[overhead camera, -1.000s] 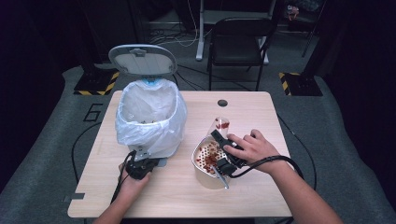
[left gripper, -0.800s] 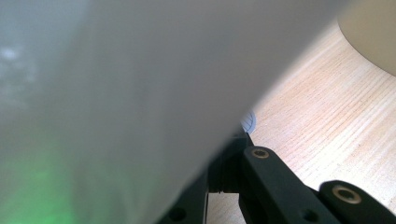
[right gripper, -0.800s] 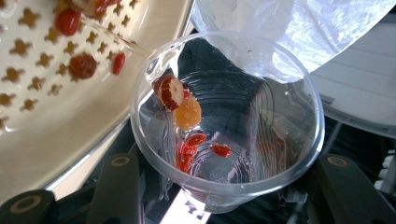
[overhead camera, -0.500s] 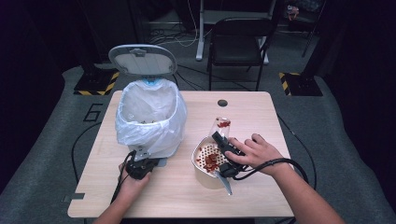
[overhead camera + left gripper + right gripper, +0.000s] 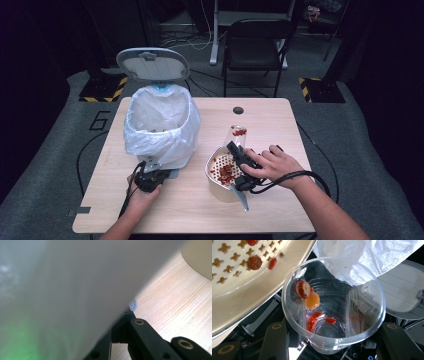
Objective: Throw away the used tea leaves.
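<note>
1. Right gripper clamped round a clear plastic cup, one black jaw on each side of the cup wall in the right gripper view, hand wrapped over the gripper body.
2. Cup tipped over, mouth facing the cream strainer bowl, base pointing toward the table's far edge.
3. Still stuck inside the cup: a red slice, an orange blob and some red smears of fruit bits on the wall.
4. Strainer bowl parked on the table near the middle of the near half, just beside the right hand, perforated floor dotted with red pieces.
5. Same bowl's rim sitting at the upper left in the right gripper view, right against the cup's lip, can't tell if actually touching.
6. Left gripper closed tight, down at the foot of the bin toward the table's near-left corner, jaws tucked under the grey wall; what exactly is pinched there, can't tell.
7. Bin lined with a white plastic bag, lid flipped up and standing open at the back, on the left half of the table.
8. Small dark round hole near the far edge, well apart from everything else.
</note>
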`<state>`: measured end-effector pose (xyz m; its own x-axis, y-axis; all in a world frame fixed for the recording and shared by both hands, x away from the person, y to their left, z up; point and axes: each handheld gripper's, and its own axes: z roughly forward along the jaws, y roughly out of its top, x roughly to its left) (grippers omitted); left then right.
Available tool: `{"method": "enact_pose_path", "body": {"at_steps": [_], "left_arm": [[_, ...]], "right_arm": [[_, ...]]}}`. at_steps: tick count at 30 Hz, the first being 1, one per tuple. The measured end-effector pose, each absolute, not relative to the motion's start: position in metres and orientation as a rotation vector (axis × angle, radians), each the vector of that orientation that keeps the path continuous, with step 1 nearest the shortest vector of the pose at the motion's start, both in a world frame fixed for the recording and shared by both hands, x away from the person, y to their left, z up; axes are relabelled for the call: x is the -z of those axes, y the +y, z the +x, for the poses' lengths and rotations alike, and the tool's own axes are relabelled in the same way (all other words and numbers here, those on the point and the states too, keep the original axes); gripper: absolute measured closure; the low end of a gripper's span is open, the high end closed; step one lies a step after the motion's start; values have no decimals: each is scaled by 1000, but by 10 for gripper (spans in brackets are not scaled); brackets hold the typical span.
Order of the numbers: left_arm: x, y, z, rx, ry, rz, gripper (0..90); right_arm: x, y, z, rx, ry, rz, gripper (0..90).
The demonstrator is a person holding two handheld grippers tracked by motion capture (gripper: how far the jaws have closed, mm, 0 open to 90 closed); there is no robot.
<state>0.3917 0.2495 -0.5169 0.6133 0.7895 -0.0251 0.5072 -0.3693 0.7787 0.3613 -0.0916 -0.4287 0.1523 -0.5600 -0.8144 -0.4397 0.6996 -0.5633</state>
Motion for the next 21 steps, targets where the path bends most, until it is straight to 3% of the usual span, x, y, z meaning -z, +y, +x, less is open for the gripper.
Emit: {"method": "enact_pose_path", "body": {"at_steps": [21], "left_arm": [[517,250,392,-449,1019,2047,900]], "right_arm": [[436,-91,359,75,1398,-851,474]]}}
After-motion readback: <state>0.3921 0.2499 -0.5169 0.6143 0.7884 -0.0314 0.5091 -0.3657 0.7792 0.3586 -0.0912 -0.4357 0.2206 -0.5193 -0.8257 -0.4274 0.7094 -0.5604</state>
